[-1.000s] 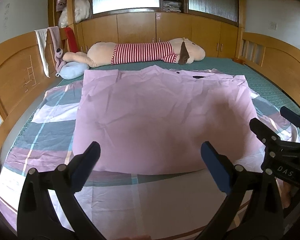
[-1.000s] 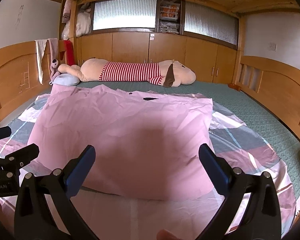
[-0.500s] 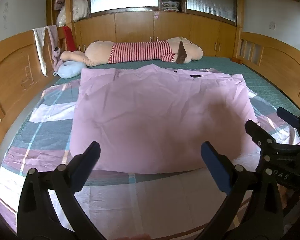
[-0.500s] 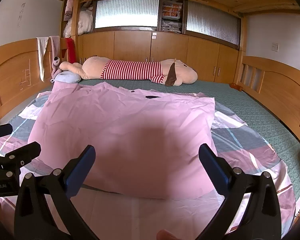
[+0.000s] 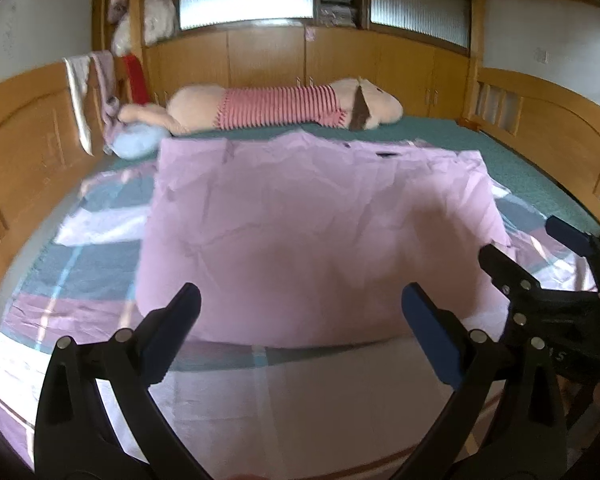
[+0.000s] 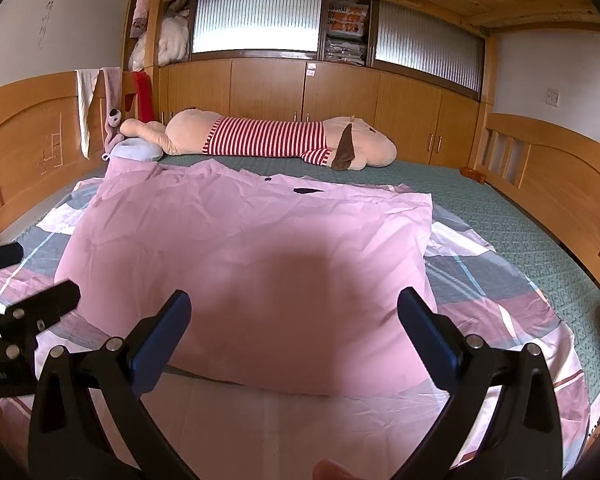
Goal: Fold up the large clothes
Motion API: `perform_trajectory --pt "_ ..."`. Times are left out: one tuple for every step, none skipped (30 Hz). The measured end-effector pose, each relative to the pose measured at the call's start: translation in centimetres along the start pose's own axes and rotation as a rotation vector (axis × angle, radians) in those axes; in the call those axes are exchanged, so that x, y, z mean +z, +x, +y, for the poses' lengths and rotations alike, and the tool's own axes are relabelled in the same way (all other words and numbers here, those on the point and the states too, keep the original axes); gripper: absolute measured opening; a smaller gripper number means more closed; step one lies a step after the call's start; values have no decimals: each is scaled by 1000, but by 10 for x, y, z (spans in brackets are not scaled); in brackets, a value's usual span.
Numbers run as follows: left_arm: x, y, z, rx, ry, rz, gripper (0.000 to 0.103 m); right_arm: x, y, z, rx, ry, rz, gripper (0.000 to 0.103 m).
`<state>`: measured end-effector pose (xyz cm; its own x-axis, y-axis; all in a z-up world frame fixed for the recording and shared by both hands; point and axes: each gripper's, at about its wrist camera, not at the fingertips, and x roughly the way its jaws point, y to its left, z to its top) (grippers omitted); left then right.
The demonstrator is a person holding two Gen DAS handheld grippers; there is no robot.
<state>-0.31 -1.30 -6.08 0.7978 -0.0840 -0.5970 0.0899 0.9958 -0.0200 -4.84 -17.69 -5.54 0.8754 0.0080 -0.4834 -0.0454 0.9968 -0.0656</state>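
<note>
A large pink garment (image 5: pixel 312 236) lies spread flat on the bed, folded into a wide rectangle; it also shows in the right wrist view (image 6: pixel 252 256). Its near edge lies just beyond both grippers. My left gripper (image 5: pixel 300 328) is open and empty, held above the near edge. My right gripper (image 6: pixel 294 330) is open and empty too, beside the left one. The right gripper also shows at the right edge of the left wrist view (image 5: pixel 540 264), and the left gripper at the left edge of the right wrist view (image 6: pixel 24 284).
A checked sheet (image 6: pixel 500 300) covers the green mattress (image 6: pixel 512 208). A long striped plush toy (image 6: pixel 268 140) and a blue pillow (image 6: pixel 136 150) lie at the far side. Wooden bed boards (image 6: pixel 548 176) stand left and right, cupboards behind.
Both grippers have pulled back and risen slightly from the garment, staying open. The garment has not moved.
</note>
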Motion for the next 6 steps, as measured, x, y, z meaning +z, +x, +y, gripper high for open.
perform_trajectory --pt "0 2 0 -13 -6 14 101 0 0 -1 0 0 0 102" --pt "0 4 1 -21 -12 30 101 0 1 -1 -1 2 0 102" --pt "1 5 2 -22 -18 39 101 -1 1 -3 0 2 1 102" --pt "0 5 3 -21 -22 40 101 -1 2 -4 0 4 1 102" --pt "1 5 3 -21 -24 38 101 -1 3 -4 1 4 2 102" --pt "1 5 4 -20 -26 37 101 -2 4 -5 1 5 5 102"
